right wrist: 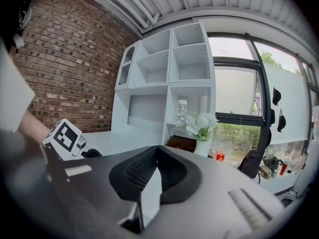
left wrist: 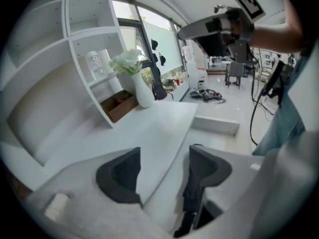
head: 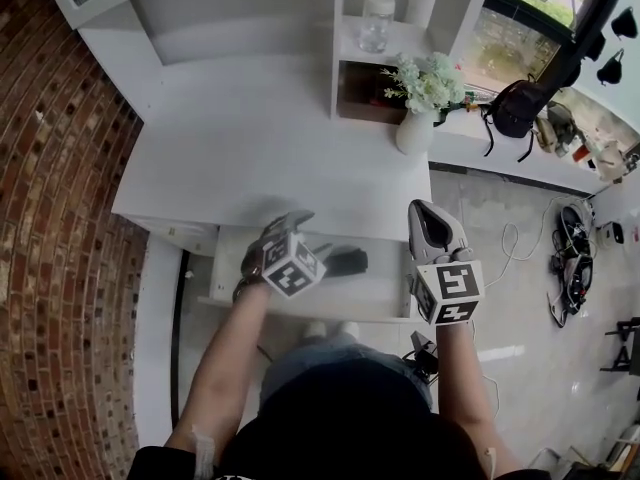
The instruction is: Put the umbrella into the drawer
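A black folded umbrella [head: 347, 261] lies inside the open white drawer [head: 372, 294] under the front edge of the white desk [head: 250, 158]. My left gripper [head: 316, 240] hovers over the drawer's left half, open. In the left gripper view the umbrella [left wrist: 192, 197] lies along the inside of the right-hand finger, below the open left gripper [left wrist: 164, 172], and nothing sits in the wide gap between the jaws. My right gripper [head: 426, 210] hangs at the drawer's right end near the desk corner. The right gripper [right wrist: 154, 158] is shut with nothing in it.
A white vase of flowers [head: 420, 118] stands at the desk's back right, beside a shelf unit with a glass jar [head: 375, 20]. A brick wall [head: 50, 228] runs along the left. A black backpack [head: 515, 108] and floor cables [head: 570, 258] lie to the right.
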